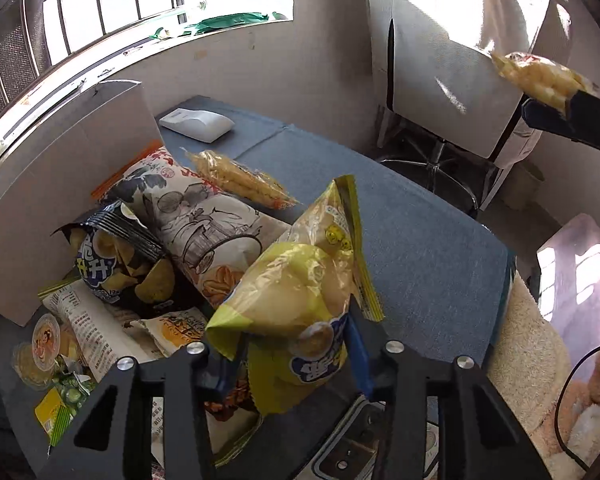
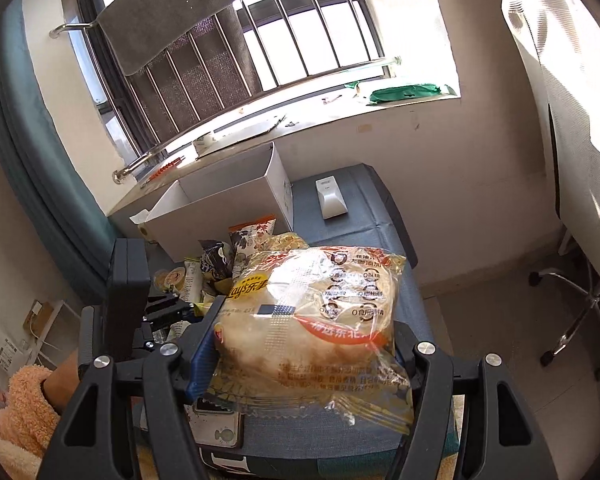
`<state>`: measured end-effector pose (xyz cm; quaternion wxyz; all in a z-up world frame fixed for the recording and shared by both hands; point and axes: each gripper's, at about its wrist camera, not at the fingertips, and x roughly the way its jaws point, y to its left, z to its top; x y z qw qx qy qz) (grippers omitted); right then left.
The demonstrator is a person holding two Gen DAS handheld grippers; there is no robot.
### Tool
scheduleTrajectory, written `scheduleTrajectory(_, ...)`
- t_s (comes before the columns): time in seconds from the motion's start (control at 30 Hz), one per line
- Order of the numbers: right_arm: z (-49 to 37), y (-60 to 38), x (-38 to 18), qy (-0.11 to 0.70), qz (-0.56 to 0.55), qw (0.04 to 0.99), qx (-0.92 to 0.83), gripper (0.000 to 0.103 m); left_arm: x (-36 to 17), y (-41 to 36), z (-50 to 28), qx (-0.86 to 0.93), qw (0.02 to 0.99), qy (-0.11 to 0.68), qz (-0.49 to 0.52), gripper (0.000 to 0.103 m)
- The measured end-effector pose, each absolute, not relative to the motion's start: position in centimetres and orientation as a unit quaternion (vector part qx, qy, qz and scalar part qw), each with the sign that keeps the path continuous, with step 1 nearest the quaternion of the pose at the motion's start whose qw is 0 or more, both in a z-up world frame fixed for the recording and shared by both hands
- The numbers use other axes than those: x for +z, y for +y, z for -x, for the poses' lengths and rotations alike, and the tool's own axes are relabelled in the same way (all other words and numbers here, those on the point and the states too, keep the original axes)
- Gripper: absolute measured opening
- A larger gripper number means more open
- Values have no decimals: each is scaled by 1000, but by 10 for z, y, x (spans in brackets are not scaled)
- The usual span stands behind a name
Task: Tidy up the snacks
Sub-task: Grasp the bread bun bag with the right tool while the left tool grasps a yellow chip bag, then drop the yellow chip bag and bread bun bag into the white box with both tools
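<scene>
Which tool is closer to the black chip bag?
Left. The left tool, gripping a yellow snack bag, is right beside the black chip bag. The right tool, holding a clear snack bag, is farther back.

Fuzzy peach sleeve [image 2: 28,400], black gripper [image 2: 300,344]

A blue-grey cloth-covered tabletop [image 1: 420,240] stands under a barred window [image 2: 300,20]. A small white plastic device [image 2: 331,196] lies at its far end. A grey towel [image 2: 172,12] hangs over the window rail at left. A white mesh office chair [image 2: 572,120] stands on the right, and green cloth [image 2: 408,91] lies on the sill.
</scene>
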<state>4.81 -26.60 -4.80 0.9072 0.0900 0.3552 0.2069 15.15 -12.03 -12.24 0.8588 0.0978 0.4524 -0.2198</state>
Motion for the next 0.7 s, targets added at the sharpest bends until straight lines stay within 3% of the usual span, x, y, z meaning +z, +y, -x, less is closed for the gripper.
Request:
scheduleTrajectory(0.2, -53, -262, -55, 360, -93, 903, 217, 72, -93, -100, -119, -227, 881, 411, -53, 34)
scheduleTrajectory(0.5, -83, -222, -48, 357, -98, 889, 270, 72, -28, -11, -91, -150, 938, 304, 70, 33)
scheduleTrajectory(0.7, -153, -162, -39, 364, -97, 873, 310, 72, 1, 75, -132, -71, 953, 248, 161, 33)
